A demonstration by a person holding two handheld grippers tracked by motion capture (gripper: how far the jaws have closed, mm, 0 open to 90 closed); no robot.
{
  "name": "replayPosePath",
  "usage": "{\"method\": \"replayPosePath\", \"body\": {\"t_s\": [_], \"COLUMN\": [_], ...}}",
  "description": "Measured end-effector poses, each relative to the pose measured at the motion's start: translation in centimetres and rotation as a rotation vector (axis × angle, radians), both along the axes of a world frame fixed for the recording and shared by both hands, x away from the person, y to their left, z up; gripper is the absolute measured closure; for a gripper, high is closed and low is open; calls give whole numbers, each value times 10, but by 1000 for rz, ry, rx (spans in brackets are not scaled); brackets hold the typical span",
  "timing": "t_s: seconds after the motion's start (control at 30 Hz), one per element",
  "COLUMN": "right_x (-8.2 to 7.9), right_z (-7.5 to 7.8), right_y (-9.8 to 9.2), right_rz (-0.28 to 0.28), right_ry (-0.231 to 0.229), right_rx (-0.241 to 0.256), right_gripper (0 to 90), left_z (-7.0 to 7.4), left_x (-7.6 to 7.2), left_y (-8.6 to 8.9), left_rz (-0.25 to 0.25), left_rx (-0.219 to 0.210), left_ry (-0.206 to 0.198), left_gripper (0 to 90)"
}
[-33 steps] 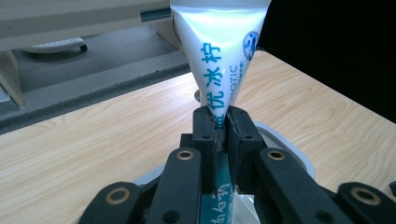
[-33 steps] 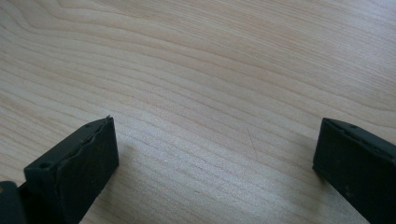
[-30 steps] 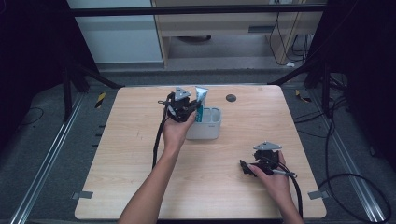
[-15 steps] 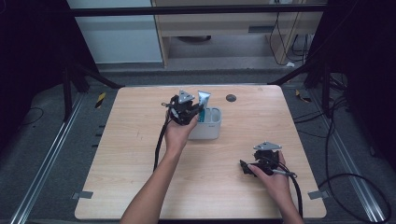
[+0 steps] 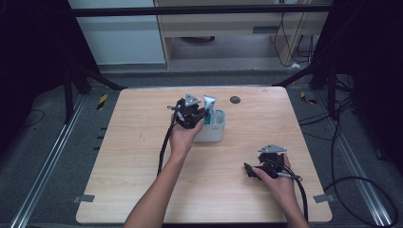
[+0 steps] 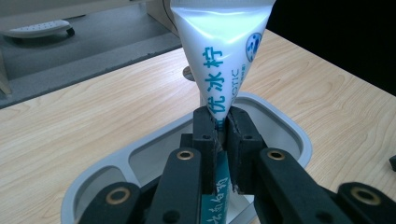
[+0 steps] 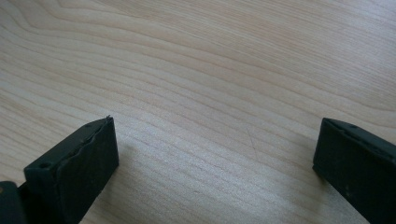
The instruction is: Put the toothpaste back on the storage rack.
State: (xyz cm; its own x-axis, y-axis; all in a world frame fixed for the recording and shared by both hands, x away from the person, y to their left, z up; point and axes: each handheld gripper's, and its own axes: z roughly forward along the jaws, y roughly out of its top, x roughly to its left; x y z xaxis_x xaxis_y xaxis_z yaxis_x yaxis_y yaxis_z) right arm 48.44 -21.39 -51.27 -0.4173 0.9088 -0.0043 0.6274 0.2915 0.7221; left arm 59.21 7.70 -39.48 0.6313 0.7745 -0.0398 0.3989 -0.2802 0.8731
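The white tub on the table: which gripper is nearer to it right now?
Left. The left gripper is at the white tub, clamping a toothpaste tube that stands in it. The right gripper rests open on bare table, toward the person's near right.

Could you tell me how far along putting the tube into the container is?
Mid-step: the left gripper is shut on the white, blue-lettered tube, held upright with its lower end inside the white rounded plastic container. Release is left. The right gripper rests open on the wooden table.

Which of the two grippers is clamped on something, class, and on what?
The left gripper: its jaws pinch the toothpaste tube upright over the white container. The right gripper is open over bare table.
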Motion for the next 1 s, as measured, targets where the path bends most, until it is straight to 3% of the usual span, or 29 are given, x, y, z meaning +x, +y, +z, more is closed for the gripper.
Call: {"method": "replayPosePath", "body": {"t_s": [1.0], "right_x": [0], "right_z": [0], "right_y": [0], "right_rz": [0], "right_ry": [0], "right_rx": [0], "right_gripper": [4], "left_z": [1], "left_x": [6], "left_y": [-6], "left_rz": [0], "left_rx": [15], "left_ry": [36], "left_gripper": [815]}}
